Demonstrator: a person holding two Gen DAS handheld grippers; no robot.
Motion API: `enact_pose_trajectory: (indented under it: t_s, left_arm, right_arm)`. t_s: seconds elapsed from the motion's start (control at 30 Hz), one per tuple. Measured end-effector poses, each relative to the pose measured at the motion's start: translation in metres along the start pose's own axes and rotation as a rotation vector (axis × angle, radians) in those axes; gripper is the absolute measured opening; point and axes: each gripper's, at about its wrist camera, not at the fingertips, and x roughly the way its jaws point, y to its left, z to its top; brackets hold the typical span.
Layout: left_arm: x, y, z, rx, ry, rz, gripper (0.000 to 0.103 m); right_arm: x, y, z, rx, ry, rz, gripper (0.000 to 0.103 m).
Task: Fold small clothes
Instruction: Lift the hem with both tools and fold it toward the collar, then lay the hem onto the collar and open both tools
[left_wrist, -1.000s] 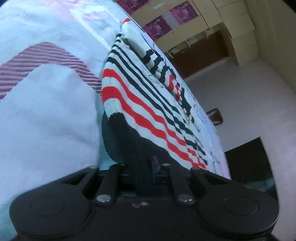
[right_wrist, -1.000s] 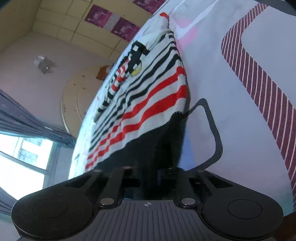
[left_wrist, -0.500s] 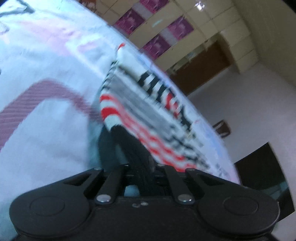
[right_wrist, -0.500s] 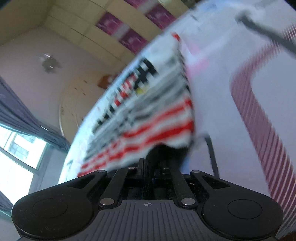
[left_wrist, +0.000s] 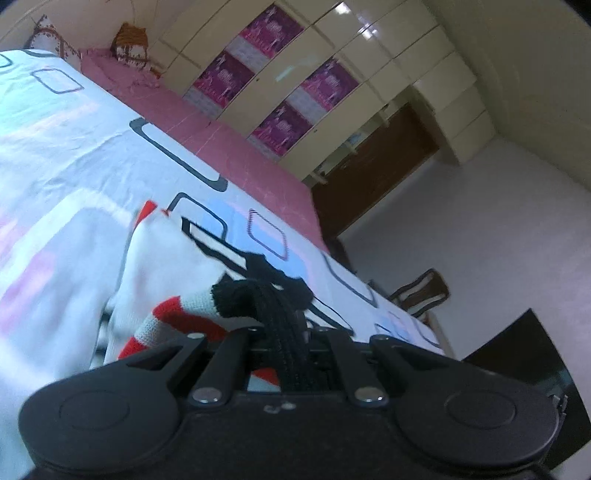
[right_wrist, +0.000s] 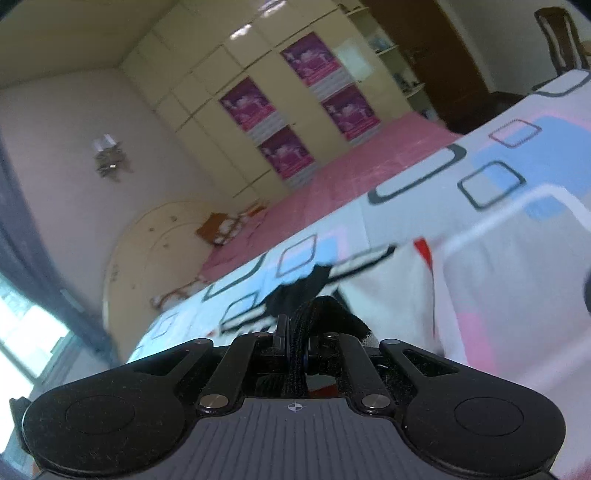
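A small knit sweater (left_wrist: 166, 273), white with red and black stripes and a black ribbed hem, lies on the patterned bedsheet (left_wrist: 55, 155). My left gripper (left_wrist: 286, 343) is shut on the black hem, which bunches up between its jaws. My right gripper (right_wrist: 297, 343) is shut on the other hem corner; the sweater's white body (right_wrist: 391, 291) spreads beyond it. The hem is carried forward over the sweater's upper part. Most of the striped front is hidden beneath the grippers.
The bedsheet (right_wrist: 498, 177) gives way to a pink cover (left_wrist: 207, 136) toward the far edge. Cream wardrobes with purple posters (left_wrist: 280, 92) line the wall. A wooden chair (left_wrist: 421, 291) stands beside the bed. A window (right_wrist: 22, 332) is at the left.
Both grippers have moved forward along the sweater with the hem held, folding the bottom over the top. The striped front, fully visible before, is now mostly covered.
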Motion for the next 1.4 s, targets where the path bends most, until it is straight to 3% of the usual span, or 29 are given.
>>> enact_pose_trajectory:
  t_s: [0.17, 0.33, 0.5, 0.6, 0.67, 0.7, 0.77, 0.8, 0.83, 0.9, 0.93, 0.97, 1.03, 1.13, 1.2, 1.27, 1.3, 1.37, 1.4]
  left_arm:
    - [0.068, 0.018, 0.039, -0.018, 0.039, 0.033, 0.004]
    - [0.13, 0.053, 0.055, -0.053, 0.136, 0.096, 0.004]
    - [0.166, 0.077, 0.051, -0.082, 0.218, 0.079, 0.005]
    - [0.173, 0.087, 0.051, -0.109, 0.211, 0.039, 0.014]
    - [0.176, 0.09, 0.055, -0.126, 0.193, 0.011, 0.024]
    - [0.177, 0.09, 0.058, -0.126, 0.183, 0.001, 0.027]
    - [0.175, 0.087, 0.064, -0.11, 0.161, -0.019, 0.054]
    - [0.172, 0.083, 0.066, -0.08, 0.14, -0.017, 0.063]
    - [0.171, 0.079, 0.068, -0.04, 0.13, 0.001, 0.072]
    - [0.169, 0.07, 0.072, 0.052, 0.131, 0.049, 0.07]
    - [0.171, 0.065, 0.073, 0.108, 0.145, 0.075, 0.064]
    - [0.174, 0.06, 0.073, 0.169, 0.167, 0.113, 0.057]
    - [0.186, 0.049, 0.072, 0.293, 0.212, 0.211, 0.052]
    - [0.202, 0.04, 0.066, 0.395, 0.285, 0.304, 0.051]
    - [0.204, 0.035, 0.059, 0.443, 0.275, 0.334, 0.045]
    - [0.201, 0.032, 0.053, 0.478, 0.251, 0.356, 0.029]
    - [0.2, 0.032, 0.051, 0.478, 0.24, 0.355, 0.027]
    - [0.193, 0.036, 0.054, 0.44, 0.205, 0.334, 0.006]
    - [0.186, 0.036, 0.055, 0.418, 0.187, 0.321, 0.005]
  right_arm:
    - [0.071, -0.018, 0.038, 0.05, 0.048, -0.047, 0.005]
    - [0.138, -0.044, 0.048, 0.095, 0.124, -0.102, 0.005]
    - [0.177, -0.078, 0.048, 0.177, 0.183, -0.112, 0.005]
    - [0.181, -0.098, 0.049, 0.266, 0.138, -0.055, 0.006]
    - [0.183, -0.108, 0.051, 0.291, 0.121, -0.07, 0.013]
    - [0.182, -0.11, 0.051, 0.28, 0.106, -0.088, 0.024]
    - [0.174, -0.11, 0.054, 0.25, 0.043, -0.122, 0.059]
    - [0.169, -0.109, 0.057, 0.239, 0.013, -0.14, 0.07]
    - [0.165, -0.108, 0.059, 0.217, -0.003, -0.139, 0.07]
    - [0.161, -0.103, 0.062, 0.142, 0.015, -0.143, 0.065]
    - [0.16, -0.097, 0.062, 0.079, 0.029, -0.154, 0.054]
    - [0.163, -0.091, 0.061, 0.021, 0.053, -0.169, 0.05]
    - [0.172, -0.079, 0.057, -0.099, 0.095, -0.213, 0.049]
    - [0.187, -0.07, 0.05, -0.224, 0.164, -0.273, 0.049]
    - [0.203, -0.06, 0.038, -0.305, 0.217, -0.305, 0.049]
    - [0.209, -0.051, 0.026, -0.415, 0.24, -0.345, 0.038]
    - [0.211, -0.049, 0.021, -0.448, 0.237, -0.354, 0.026]
    - [0.208, -0.047, 0.02, -0.474, 0.226, -0.364, 0.012]
    - [0.206, -0.047, 0.021, -0.464, 0.218, -0.363, 0.005]
